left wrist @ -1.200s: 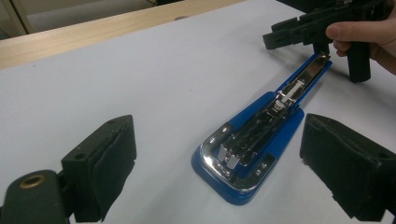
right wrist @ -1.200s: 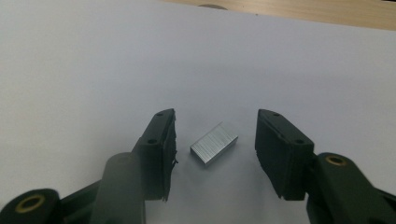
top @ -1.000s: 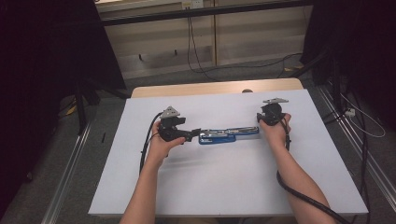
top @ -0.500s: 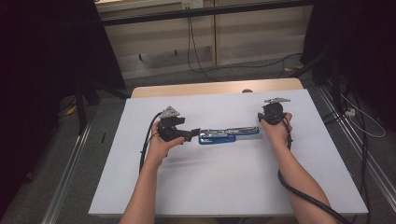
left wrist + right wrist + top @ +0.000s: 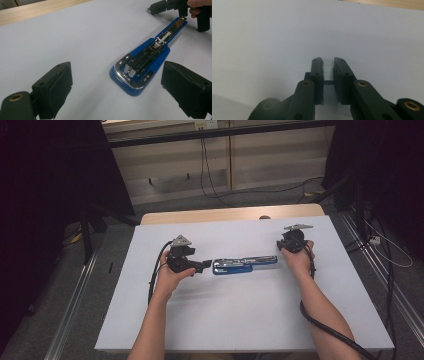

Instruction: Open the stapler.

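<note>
A blue stapler [image 5: 245,265] lies opened out flat on the white table, its chrome magazine up. In the left gripper view the stapler [image 5: 142,67] reaches away from just ahead of my left gripper [image 5: 118,75], whose jaws stand wide apart with nothing between them. That left gripper [image 5: 205,266] sits at the stapler's left end. My right gripper [image 5: 281,247] is at the stapler's right end. Its jaws have just been closing, and my right gripper [image 5: 328,62] now clamps a pale ribbed strip of staples [image 5: 328,68] between its pads.
The white sheet [image 5: 240,320] covers most of the table, with a wooden strip [image 5: 225,215] bare at the far edge. Cables trail from both grippers, and one [image 5: 320,325] runs along the right forearm. Metal rails and dark curtains flank the table.
</note>
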The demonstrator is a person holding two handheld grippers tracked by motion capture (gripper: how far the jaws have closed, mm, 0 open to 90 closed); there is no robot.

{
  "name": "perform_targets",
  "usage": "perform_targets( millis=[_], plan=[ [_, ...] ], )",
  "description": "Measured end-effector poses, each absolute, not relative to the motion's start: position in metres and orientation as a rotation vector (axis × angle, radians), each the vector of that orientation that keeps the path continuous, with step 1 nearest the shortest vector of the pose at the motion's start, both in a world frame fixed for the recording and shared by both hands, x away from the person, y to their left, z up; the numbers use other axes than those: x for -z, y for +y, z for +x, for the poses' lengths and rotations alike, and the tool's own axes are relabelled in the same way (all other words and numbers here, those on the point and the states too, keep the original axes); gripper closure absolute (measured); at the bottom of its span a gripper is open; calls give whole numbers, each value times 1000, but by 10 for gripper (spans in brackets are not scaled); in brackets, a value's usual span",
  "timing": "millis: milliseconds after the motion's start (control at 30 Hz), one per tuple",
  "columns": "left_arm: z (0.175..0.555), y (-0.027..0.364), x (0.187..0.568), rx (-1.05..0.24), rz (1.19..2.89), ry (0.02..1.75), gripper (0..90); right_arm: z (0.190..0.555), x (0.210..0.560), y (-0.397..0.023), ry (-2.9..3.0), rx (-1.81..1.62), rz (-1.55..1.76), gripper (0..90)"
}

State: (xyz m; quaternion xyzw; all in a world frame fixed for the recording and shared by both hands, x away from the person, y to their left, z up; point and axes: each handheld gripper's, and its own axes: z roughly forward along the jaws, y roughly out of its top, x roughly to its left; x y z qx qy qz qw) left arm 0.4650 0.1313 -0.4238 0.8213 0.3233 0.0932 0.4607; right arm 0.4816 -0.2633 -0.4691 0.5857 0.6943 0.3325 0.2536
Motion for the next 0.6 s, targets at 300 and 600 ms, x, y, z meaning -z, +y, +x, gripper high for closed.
perform_targets(
  millis=[300,600],
  plan=[
    [462,133,419,-224,1997,792,89,474,464,-264,1955,-951,1552,794],
    [457,136,417,-211,1991,785,67,466,448,-263,2005,-1032,1484,794]
  ],
)
